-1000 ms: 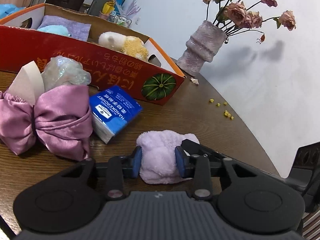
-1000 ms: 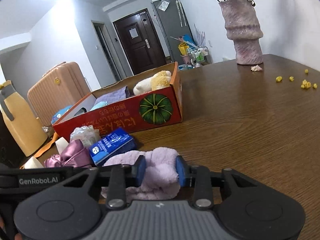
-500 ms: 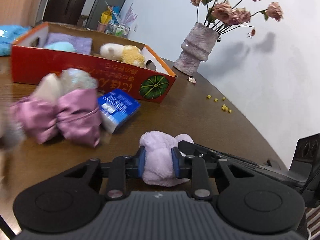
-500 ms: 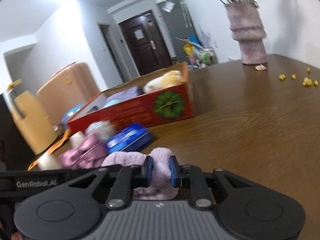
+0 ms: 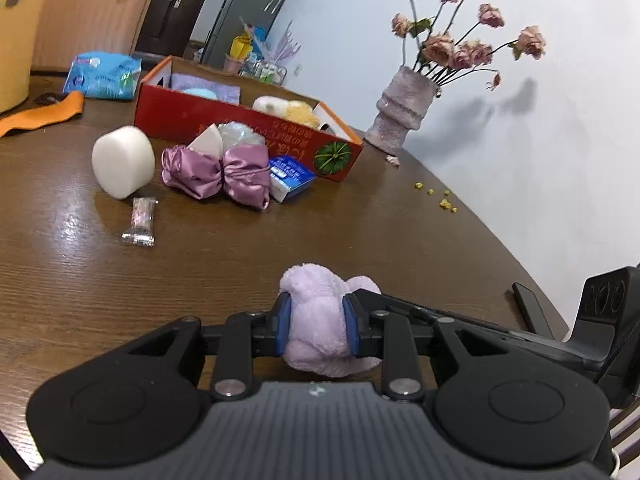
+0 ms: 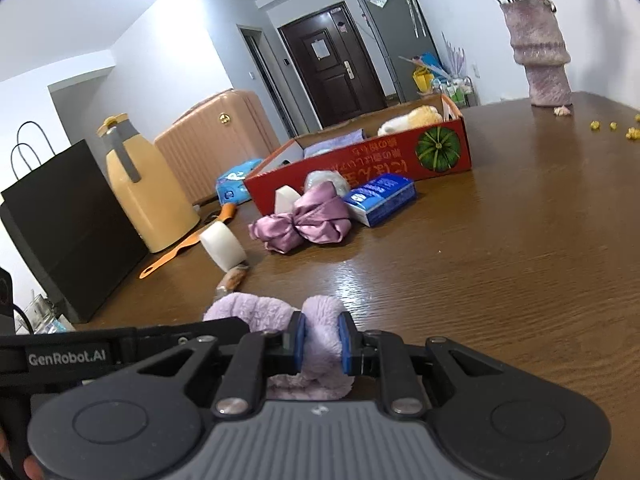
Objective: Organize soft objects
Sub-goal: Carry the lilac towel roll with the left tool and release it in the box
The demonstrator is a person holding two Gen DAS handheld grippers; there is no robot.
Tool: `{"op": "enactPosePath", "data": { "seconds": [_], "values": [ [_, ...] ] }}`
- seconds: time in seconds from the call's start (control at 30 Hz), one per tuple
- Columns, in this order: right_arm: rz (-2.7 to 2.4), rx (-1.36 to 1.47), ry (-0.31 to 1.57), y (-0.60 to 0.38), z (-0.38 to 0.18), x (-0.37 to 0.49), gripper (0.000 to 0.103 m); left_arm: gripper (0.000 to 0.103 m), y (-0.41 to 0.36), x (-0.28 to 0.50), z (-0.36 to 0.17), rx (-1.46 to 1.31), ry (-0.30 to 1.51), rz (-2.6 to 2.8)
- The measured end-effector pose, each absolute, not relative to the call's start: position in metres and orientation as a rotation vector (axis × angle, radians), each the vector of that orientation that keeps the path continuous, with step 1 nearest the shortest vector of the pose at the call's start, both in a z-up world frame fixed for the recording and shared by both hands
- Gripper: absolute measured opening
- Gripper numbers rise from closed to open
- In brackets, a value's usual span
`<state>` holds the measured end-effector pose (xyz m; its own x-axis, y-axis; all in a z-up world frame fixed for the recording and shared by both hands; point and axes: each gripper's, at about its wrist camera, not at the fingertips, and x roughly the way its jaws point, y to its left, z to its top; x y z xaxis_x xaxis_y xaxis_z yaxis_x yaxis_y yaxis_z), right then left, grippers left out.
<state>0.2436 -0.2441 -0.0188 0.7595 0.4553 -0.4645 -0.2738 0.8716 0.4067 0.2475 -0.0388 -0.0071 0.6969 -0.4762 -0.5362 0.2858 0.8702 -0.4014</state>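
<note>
A fluffy lilac cloth [image 5: 316,320] is pinched at both ends. My left gripper [image 5: 316,322] is shut on one end and my right gripper [image 6: 322,340] is shut on the other end of the lilac cloth [image 6: 320,320], both near the table's front. Farther off lie a purple satin bow [image 5: 218,176], a white foam roll [image 5: 122,162], a blue tissue pack [image 5: 290,178] and a small wrapped sweet [image 5: 141,222]. Behind them stands the red cardboard box [image 5: 248,128], holding a purple cloth and a white-and-yellow plush. The bow [image 6: 304,222] and box [image 6: 360,168] also show in the right wrist view.
A vase of dried roses [image 5: 404,114] stands at the table's far right, with yellow crumbs [image 5: 440,200] nearby. At the left are a black paper bag [image 6: 68,224], a yellow jug [image 6: 140,188], an orange shoehorn [image 6: 188,240] and a blue wipes pack [image 5: 104,76].
Both grippers closed tighter on the lilac cloth and drew it back toward the table's front. The box and the bow now lie farther away; the foam roll and sweet have come into view.
</note>
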Motion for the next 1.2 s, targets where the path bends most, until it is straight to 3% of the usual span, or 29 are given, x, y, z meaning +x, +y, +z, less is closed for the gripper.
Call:
{"op": "enactPosePath", "data": {
  "seconds": [0.3,0.43,0.6,0.8,1.07,1.2],
  "values": [
    [0.388,0.300,0.480,-0.252,0.024,0.273,0.017,0.027,-0.040,0.286,0.028,-0.291,0.575,-0.510],
    [0.389,0.288,0.407,-0.258,0.063,0.339,0.017,0.028,-0.041,0.363,0.067,-0.283,0.527,-0.555],
    [0.358,0.364,0.459,-0.272,0.084,0.482,0.017,0.027,-0.048,0.505,0.088,-0.338,0.623,-0.537],
    [0.269,0.433,0.652,-0.272,0.050,0.628,0.017,0.027,-0.065,0.640,0.049,-0.351,0.750,-0.423],
    [0.163,0.321,0.820,-0.247,0.006,0.683,0.020,0.030,-0.065,0.695,-0.015,-0.373,0.888,-0.300],
    [0.168,0.322,0.827,-0.242,0.005,0.684,0.025,0.046,-0.062,0.688,-0.008,-0.347,0.842,-0.217]
  ]
}}
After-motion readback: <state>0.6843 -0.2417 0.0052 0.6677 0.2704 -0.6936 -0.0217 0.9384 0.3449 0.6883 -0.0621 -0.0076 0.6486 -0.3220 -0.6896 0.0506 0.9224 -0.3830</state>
